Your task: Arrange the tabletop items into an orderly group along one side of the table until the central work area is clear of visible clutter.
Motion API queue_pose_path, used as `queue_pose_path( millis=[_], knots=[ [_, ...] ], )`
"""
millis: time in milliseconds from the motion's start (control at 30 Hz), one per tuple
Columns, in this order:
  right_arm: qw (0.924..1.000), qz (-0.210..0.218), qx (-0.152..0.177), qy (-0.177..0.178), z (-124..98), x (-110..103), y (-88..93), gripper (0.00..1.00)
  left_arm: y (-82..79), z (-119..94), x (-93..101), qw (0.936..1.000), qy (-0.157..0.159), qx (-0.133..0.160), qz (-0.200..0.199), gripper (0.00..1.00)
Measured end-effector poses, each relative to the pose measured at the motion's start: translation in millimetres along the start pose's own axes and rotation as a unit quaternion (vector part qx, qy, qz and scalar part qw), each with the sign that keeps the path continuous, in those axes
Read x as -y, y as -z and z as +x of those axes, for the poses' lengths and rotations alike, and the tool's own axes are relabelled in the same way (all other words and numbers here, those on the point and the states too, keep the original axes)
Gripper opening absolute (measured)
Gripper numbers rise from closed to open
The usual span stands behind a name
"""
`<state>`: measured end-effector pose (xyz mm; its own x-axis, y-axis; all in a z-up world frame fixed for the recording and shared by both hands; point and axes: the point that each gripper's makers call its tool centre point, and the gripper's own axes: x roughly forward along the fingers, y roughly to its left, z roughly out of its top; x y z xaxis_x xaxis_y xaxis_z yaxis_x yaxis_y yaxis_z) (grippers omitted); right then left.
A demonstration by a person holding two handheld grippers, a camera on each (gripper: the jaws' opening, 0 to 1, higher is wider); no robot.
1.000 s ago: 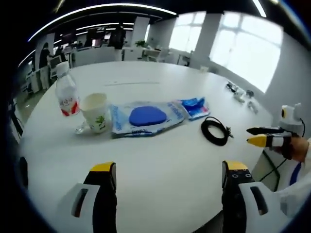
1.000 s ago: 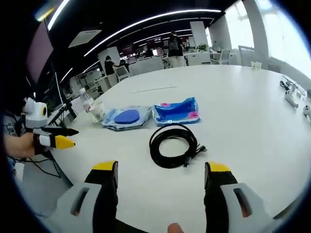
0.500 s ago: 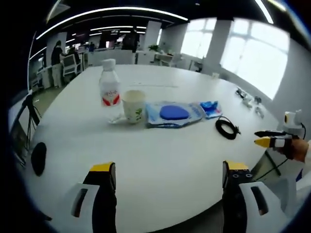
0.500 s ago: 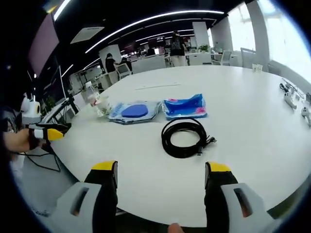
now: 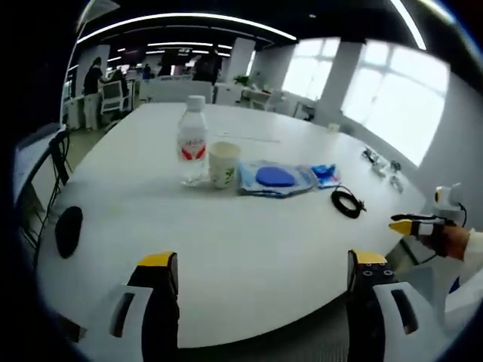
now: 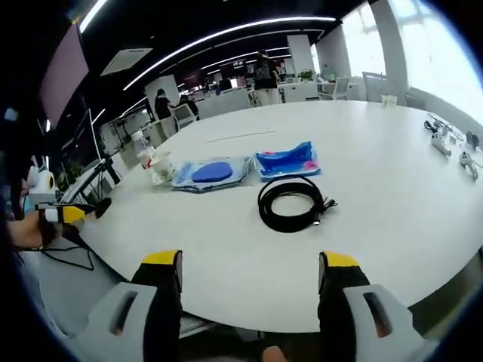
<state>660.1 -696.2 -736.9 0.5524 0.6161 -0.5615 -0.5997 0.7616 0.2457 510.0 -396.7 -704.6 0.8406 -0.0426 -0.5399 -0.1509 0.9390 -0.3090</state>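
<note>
Both grippers are held off the near edge of the white table (image 5: 249,249), jaws spread wide and holding nothing. In the left gripper view, the left gripper (image 5: 260,264) faces a row well beyond its jaws: water bottle (image 5: 194,151), paper cup (image 5: 223,164) just beside it, clear pouch with a blue item (image 5: 273,178), blue packet (image 5: 326,173), then the coiled black cable (image 5: 346,202). A dark object (image 5: 68,230) lies apart near the table edge. In the right gripper view, the right gripper (image 6: 253,264) points toward the cable (image 6: 293,202), well ahead of its jaws.
</note>
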Motion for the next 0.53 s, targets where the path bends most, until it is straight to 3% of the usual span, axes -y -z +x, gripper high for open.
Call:
queue_pose_path(
  millis=[300, 400, 533],
  knots=[
    [1.0000, -0.004, 0.000, 0.007, 0, -10, -11.0, 0.71, 1.4, -4, -1.6, 0.9998, 0.012, 0.012, -0.006, 0.91],
    [0.9999, -0.002, -0.008, 0.008, 3, -11, -7.7, 0.71, 4.0, -5, -5.7, 0.9996, 0.012, 0.014, -0.023, 0.91],
    [0.9997, -0.005, -0.022, 0.001, 7, -19, -0.3, 0.71, 0.4, -8, -4.0, 0.9995, 0.012, 0.025, -0.018, 0.91]
  ],
)
